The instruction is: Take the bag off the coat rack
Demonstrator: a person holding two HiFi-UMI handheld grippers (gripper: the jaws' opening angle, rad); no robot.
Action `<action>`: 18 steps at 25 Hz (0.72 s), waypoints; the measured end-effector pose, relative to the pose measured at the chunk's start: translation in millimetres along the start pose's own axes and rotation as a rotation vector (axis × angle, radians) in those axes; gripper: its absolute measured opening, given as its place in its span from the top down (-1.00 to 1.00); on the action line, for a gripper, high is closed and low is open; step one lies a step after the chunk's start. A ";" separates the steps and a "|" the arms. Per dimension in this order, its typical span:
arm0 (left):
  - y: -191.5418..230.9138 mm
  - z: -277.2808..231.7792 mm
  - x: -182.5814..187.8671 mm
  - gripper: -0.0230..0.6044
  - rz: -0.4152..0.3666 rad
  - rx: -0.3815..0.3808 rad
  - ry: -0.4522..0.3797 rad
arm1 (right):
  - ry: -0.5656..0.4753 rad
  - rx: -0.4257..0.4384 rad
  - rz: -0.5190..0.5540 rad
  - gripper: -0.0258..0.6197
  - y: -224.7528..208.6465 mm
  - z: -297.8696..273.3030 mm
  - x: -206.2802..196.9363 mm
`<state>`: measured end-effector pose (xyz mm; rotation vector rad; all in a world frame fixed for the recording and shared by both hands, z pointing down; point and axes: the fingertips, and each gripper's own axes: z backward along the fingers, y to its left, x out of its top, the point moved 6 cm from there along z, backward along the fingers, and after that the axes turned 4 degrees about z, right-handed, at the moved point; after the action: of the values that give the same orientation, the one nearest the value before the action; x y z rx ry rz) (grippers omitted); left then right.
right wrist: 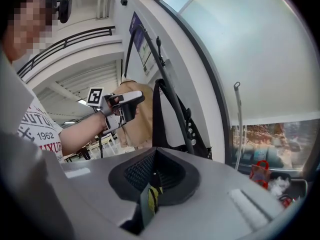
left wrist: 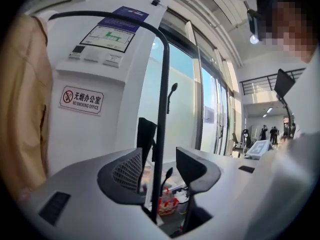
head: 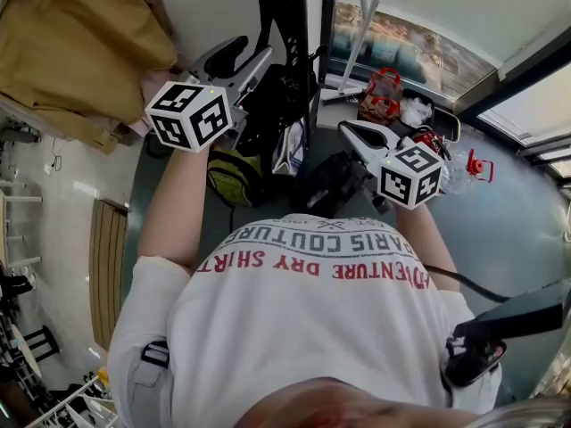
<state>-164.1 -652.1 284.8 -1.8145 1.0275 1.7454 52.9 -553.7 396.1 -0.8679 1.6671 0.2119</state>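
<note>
We're at the reach-in stage: left gripper (left wrist: 162, 154) wide open at the coat rack pole (left wrist: 162, 109), right gripper (right wrist: 155, 169) pinched shut, next we grab the black bag (right wrist: 170, 142) by its strap

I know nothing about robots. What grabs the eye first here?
Two hand-held grippers topped with black-and-white marker cubes: the left hand-held gripper stands open with the coat rack's black pole showing between its jaws, the right hand-held gripper is shut on a thin yellow-marked strip. A black bag hangs on the rack, a tan coat to its left.
</note>
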 end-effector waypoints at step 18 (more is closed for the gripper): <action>43.3 -76.9 3.6 0.84 -0.055 0.044 0.083 | 0.049 -0.032 -0.072 0.92 -39.8 -13.2 -21.7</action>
<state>-145.6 -737.2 299.1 -1.8832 1.0297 1.6152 69.0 -580.0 431.9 -0.9626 1.6784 0.1699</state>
